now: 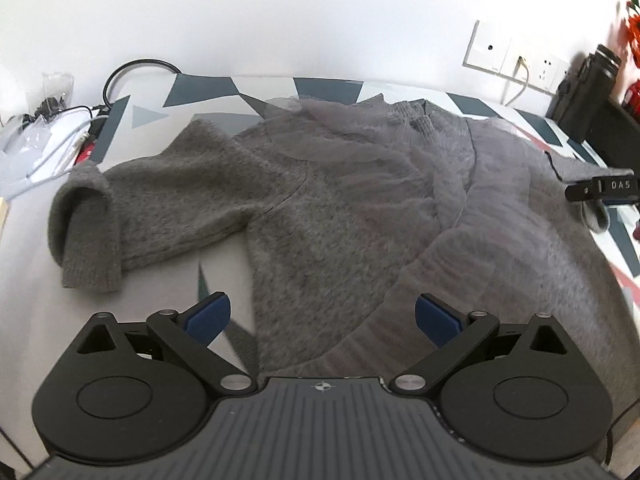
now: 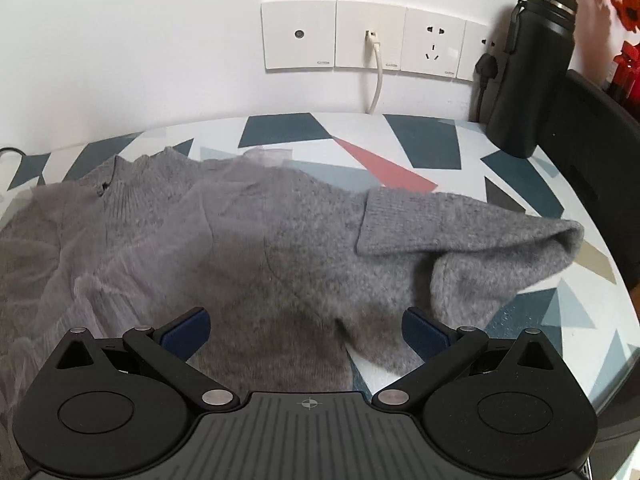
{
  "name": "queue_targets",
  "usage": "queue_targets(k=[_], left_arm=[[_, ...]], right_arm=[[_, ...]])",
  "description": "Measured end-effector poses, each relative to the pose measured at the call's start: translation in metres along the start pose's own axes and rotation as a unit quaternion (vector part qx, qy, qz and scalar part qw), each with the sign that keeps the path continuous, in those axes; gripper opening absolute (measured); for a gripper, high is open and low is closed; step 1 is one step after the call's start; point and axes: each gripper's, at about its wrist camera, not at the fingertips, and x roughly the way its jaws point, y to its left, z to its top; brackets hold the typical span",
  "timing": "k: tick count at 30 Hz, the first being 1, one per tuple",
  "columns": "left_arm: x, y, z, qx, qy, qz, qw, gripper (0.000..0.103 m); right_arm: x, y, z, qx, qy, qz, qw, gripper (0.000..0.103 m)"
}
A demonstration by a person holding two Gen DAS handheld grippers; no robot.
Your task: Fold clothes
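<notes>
Grey sweater [image 1: 320,208]: lay spread, sleeves bunched.
Left gripper [image 1: 322,316]: jaws wide, empty.
Right gripper [image 2: 306,330]: same.
Tip: should pinch sleeve cuff [image 2: 400,220], fold inward flat.

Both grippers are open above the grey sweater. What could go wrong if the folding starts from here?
1. The sheer layer on the sweater may be pinched alone, so the knit stays behind.
2. The right sleeve is doubled over itself; folding now could trap that crease.
3. A wide sweep might reach the black bottle at the table's corner.
</notes>
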Motion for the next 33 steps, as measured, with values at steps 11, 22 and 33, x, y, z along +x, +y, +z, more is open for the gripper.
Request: queue_targets(k=[11, 22, 33], left_arm=[[0.015, -0.005, -0.002, -0.001, 0.022, 0.001, 0.9998, 0.101], [0.021, -0.014, -0.002, 0.000, 0.035, -0.013, 0.9993, 0.099], [0.031, -0.025, -0.010, 0.023, 0.051, -0.004, 0.9984, 0.100]], right_arm=[[0.019, 0.025, 0.016, -0.022, -0.003, 0.027, 0.999, 0.102], [0.045, 0.033, 0.013, -0.034, 0.022, 0.026, 0.999, 0.102], [0.051, 0.033, 0.001, -0.049, 0.024, 0.019, 0.998, 0.102]])
